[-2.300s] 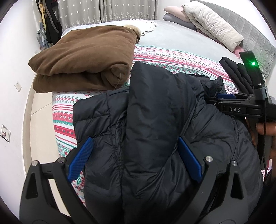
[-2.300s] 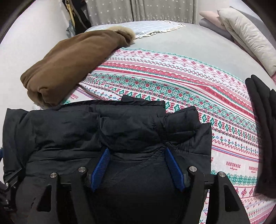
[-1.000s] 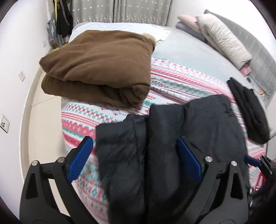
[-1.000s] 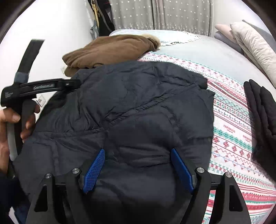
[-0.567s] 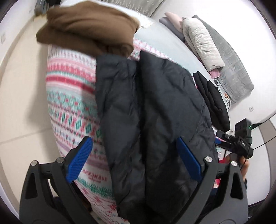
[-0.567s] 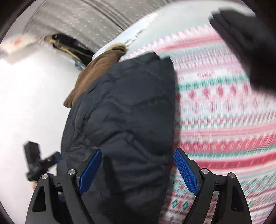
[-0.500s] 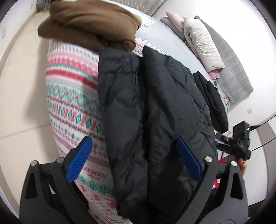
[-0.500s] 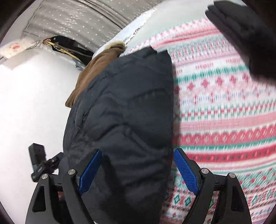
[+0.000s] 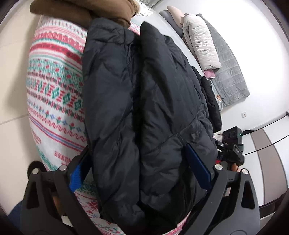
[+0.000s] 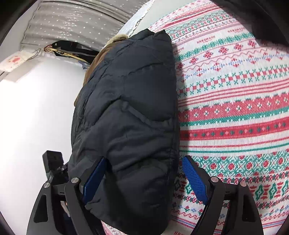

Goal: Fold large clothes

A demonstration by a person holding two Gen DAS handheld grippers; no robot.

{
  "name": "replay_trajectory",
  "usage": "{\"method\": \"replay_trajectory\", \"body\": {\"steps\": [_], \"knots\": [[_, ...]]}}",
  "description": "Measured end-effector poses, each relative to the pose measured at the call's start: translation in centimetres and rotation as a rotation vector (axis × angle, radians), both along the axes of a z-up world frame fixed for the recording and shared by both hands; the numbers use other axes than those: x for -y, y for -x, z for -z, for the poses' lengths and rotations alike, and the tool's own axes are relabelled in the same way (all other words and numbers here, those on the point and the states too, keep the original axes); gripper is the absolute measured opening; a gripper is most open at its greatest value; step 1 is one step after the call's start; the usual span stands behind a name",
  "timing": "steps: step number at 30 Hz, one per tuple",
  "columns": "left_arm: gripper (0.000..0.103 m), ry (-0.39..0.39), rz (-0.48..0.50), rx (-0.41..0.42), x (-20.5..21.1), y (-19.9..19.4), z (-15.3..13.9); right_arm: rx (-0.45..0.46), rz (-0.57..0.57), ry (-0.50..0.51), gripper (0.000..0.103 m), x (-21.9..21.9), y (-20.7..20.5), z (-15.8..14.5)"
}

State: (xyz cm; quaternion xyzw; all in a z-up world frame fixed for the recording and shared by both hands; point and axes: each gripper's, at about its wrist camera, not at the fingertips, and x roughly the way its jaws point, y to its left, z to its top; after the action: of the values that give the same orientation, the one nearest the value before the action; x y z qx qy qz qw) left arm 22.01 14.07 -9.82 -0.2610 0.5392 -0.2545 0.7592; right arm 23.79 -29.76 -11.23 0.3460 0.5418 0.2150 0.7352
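A black puffer jacket [image 9: 140, 101] lies folded lengthwise on the patterned red, green and white blanket [image 9: 54, 94]. My left gripper [image 9: 139, 171] is open, its blue pads on either side of the jacket's near end. In the right wrist view the same jacket [image 10: 130, 112] runs along the blanket [image 10: 234, 108], and my right gripper [image 10: 144, 177] is open with the jacket's near end between its pads. The other gripper shows at the edge of each view.
A folded brown coat [image 9: 81, 12] lies at the jacket's far end. A black garment [image 9: 211, 101] lies to the right of the jacket. Pillows [image 9: 200, 39] and a grey headboard stand beyond. Floor lies left of the bed. Curtains [image 10: 75, 19] hang behind.
Both grippers have tilted and moved closer to the jacket's near end, staying open. The jacket has been folded over lengthwise and laid down on the blanket.
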Motion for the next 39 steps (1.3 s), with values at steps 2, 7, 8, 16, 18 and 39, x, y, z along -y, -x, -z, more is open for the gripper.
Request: {"method": "replay_trajectory", "body": {"steps": [2, 7, 8, 16, 18, 39], "knots": [[0.098, 0.024, 0.008, -0.013, -0.1, 0.3, 0.3, -0.006, 0.002, -0.022, 0.087, 0.3, 0.5, 0.4], [0.098, 0.038, 0.033, -0.004, 0.5, 0.7, 0.3, -0.043, 0.005, -0.09, 0.087, 0.6, 0.9, 1.7], [0.098, 0.036, 0.035, 0.0, 0.8, 0.7, 0.2, -0.046, 0.001, -0.102, 0.087, 0.4, 1.0, 1.8], [0.1, 0.007, 0.049, 0.024, 3.3, 0.8, 0.1, -0.018, -0.014, -0.08, 0.089, -1.1, 0.1, 1.7], [0.1, 0.001, 0.048, 0.03, 3.6, 1.0, 0.2, -0.019, -0.012, -0.081, 0.09, -1.4, -0.1, 1.8], [0.1, -0.008, -0.013, 0.042, 5.3, 2.4, 1.0, 0.057, -0.019, 0.006, 0.083, -4.6, -0.2, 0.1]]}}
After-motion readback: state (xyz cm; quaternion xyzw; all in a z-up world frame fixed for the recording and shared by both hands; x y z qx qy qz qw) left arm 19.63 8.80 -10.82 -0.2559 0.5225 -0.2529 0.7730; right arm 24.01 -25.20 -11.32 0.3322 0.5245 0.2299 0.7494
